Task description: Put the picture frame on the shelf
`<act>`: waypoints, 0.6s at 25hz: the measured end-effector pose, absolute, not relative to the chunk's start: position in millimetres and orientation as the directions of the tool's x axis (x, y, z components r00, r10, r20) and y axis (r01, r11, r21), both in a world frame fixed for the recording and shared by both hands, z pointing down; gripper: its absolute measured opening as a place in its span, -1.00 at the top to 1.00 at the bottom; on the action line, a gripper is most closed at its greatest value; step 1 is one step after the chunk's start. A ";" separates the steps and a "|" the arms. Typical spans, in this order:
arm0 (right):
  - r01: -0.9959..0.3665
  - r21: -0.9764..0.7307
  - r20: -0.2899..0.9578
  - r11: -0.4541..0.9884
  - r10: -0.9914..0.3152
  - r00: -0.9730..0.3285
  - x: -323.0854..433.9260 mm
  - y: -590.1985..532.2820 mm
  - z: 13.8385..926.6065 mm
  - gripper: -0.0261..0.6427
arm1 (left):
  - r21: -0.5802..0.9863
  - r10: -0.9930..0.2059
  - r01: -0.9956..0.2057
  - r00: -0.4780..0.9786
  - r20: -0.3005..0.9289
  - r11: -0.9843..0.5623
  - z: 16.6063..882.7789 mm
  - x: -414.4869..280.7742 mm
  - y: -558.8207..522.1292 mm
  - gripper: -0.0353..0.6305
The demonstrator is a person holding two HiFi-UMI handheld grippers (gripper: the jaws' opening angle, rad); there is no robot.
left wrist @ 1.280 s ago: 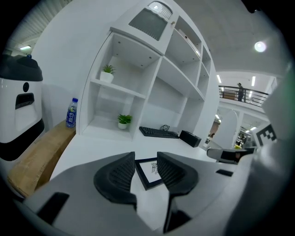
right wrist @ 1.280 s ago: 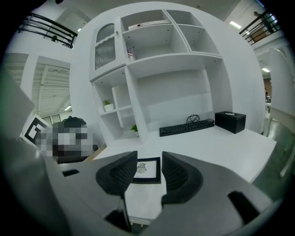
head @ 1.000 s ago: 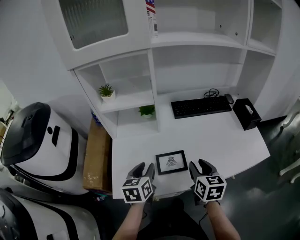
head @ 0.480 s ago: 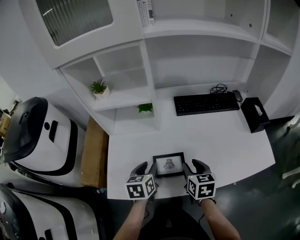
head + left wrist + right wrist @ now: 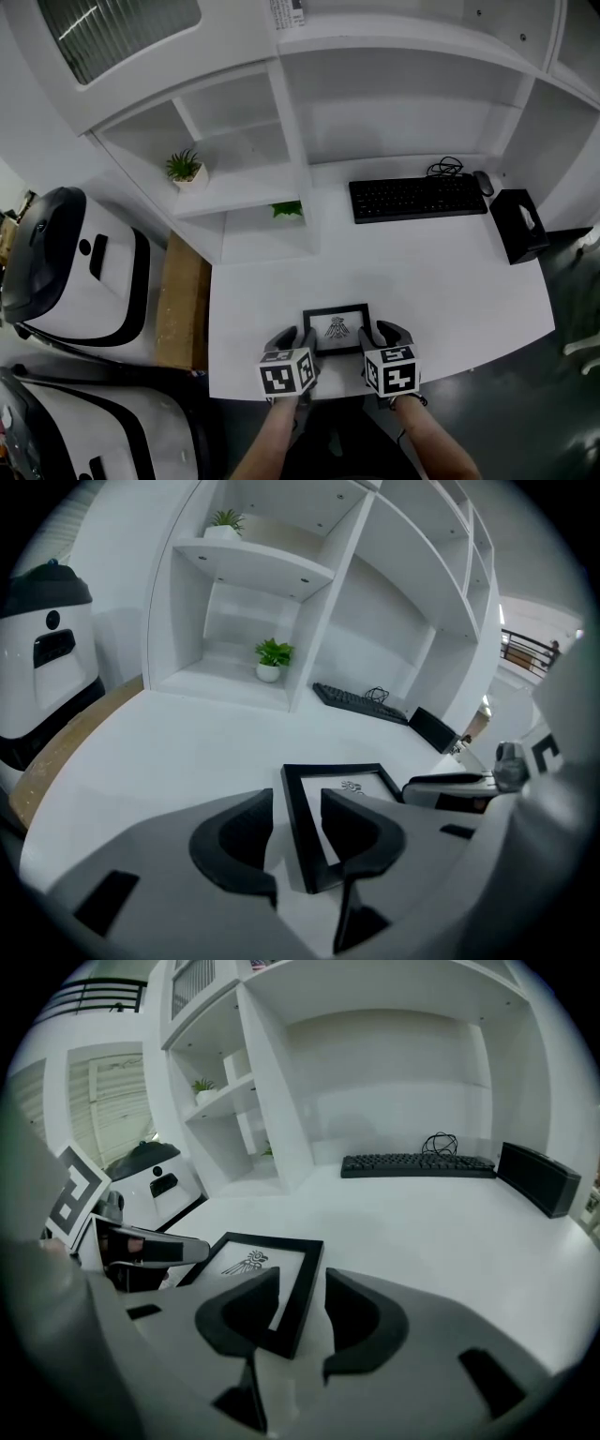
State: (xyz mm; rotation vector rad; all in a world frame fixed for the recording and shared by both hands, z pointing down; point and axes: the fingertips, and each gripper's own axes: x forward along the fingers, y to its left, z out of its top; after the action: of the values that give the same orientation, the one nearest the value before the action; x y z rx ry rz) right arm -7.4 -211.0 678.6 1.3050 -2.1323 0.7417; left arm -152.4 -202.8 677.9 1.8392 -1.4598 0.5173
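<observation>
I read left gripper (image 5: 292, 335) jaws just opened wide, right gripper (image 5: 384, 331) jaws apart | both straddle black rectangular picture frame (image 5: 337, 327) edges, ungripped.

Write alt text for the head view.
A black picture frame lies flat at the front edge of the white desk, the left gripper and right gripper open astride its sides. Beyond: a keyboard and shelves with two plants.

A white desk (image 5: 450, 272) stands beside a white wall (image 5: 47, 122) (dark floor (image 5: 534, 403) to its right).
</observation>
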 end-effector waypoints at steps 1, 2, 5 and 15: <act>-0.905 -0.177 0.688 0.387 -0.609 -0.395 -8.3 -211.5 681.1 0.47 | 0.288 -0.660 -0.953 0.276 0.699 -0.095 679.8 -152.6 -203.3 0.47; -0.904 -0.175 0.694 0.391 -0.602 -0.395 -9.2 -211.8 683.5 0.47 | 0.290 -0.656 -0.953 0.276 0.702 -0.090 681.6 -152.8 -203.6 0.47; -0.905 -0.164 0.711 0.393 -0.588 -0.385 -10.9 -212.8 689.2 0.48 | 0.298 -0.649 -0.951 0.277 0.709 -0.080 685.6 -152.9 -204.3 0.47; -0.910 -0.147 0.746 0.388 -0.561 -0.359 -12.2 -216.8 696.0 0.56 | 0.291 -0.627 -0.954 0.273 0.730 -0.075 691.3 -152.6 -206.4 0.47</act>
State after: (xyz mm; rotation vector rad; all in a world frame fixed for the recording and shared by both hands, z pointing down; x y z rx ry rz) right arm -12.2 -216.8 696.0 1.2563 -2.0471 0.7503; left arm -152.6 -206.4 691.3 1.7899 -1.4387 0.5484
